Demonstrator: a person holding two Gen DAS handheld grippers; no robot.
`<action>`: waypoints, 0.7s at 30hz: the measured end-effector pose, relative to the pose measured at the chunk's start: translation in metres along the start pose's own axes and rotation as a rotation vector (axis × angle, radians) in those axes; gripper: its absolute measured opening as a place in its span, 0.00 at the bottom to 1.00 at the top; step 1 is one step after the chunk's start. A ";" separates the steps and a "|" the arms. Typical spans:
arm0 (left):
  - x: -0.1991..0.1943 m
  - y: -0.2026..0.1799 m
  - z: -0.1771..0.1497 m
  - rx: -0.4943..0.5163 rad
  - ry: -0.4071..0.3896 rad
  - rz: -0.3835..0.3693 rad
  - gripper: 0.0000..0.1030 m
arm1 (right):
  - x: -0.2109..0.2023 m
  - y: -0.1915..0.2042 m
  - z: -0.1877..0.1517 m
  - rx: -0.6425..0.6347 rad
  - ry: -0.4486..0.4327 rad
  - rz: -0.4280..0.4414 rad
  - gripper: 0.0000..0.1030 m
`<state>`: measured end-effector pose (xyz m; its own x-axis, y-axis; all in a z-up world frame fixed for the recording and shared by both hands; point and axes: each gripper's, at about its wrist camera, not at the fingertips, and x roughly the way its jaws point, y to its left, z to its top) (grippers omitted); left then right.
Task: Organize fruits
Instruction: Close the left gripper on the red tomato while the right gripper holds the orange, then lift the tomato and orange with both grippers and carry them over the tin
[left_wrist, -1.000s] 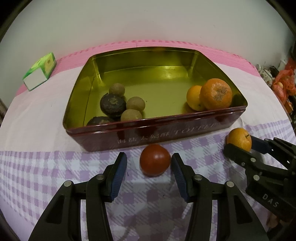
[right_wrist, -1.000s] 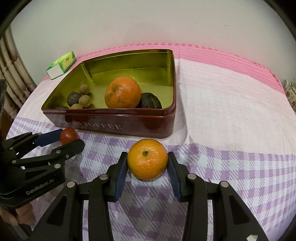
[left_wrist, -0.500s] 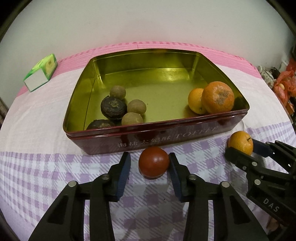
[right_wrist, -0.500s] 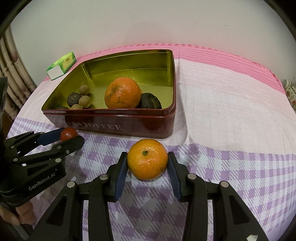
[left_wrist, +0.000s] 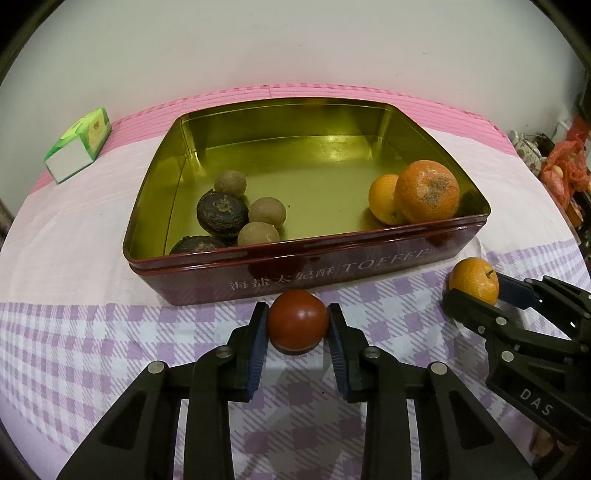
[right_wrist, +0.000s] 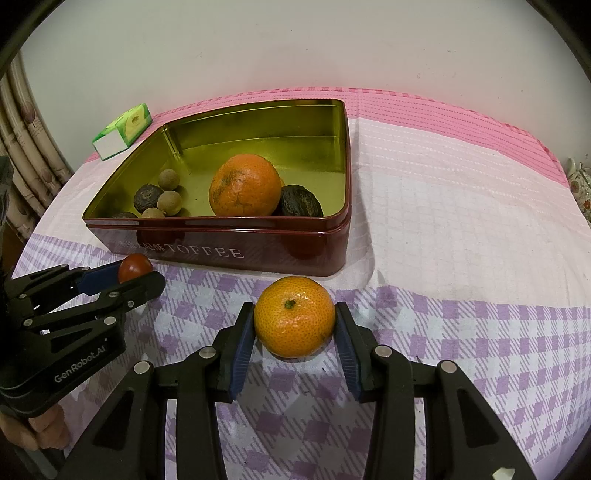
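A dark red toffee tin (left_wrist: 332, 269) with a gold inside stands on the cloth. It holds a large orange (left_wrist: 428, 190), a small orange (left_wrist: 382, 199), several brown longans (left_wrist: 266, 212) and dark wrinkled fruits (left_wrist: 221, 214). My left gripper (left_wrist: 297, 326) is shut on a red tomato (left_wrist: 297, 323) on the cloth just in front of the tin. My right gripper (right_wrist: 294, 321) is shut on a tangerine (right_wrist: 294, 317) on the cloth, near the tin's front right corner (right_wrist: 332, 251).
A green and white carton (left_wrist: 79, 144) lies at the back left of the table. The pink and purple checked cloth (right_wrist: 461, 221) stretches to the right of the tin. Clutter (left_wrist: 561, 166) sits beyond the table's right edge. A curtain (right_wrist: 22, 147) hangs at the left.
My left gripper has closed in on the tomato from wide open. The right gripper holds the tangerine in the same place.
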<state>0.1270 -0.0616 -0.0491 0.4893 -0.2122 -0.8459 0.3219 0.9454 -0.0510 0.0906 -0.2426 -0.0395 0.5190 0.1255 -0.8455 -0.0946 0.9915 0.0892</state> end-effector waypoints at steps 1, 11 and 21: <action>0.000 0.000 0.000 0.000 0.000 0.000 0.31 | 0.000 0.000 0.000 0.000 0.000 0.000 0.38; -0.004 0.001 -0.002 -0.008 0.003 0.003 0.31 | 0.000 0.000 0.000 0.001 0.000 0.000 0.38; -0.011 0.005 -0.005 -0.009 -0.003 0.015 0.31 | -0.001 0.000 0.003 0.014 0.015 -0.001 0.38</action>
<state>0.1190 -0.0536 -0.0427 0.4959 -0.1991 -0.8452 0.3074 0.9506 -0.0436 0.0924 -0.2427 -0.0369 0.5061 0.1238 -0.8536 -0.0820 0.9921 0.0953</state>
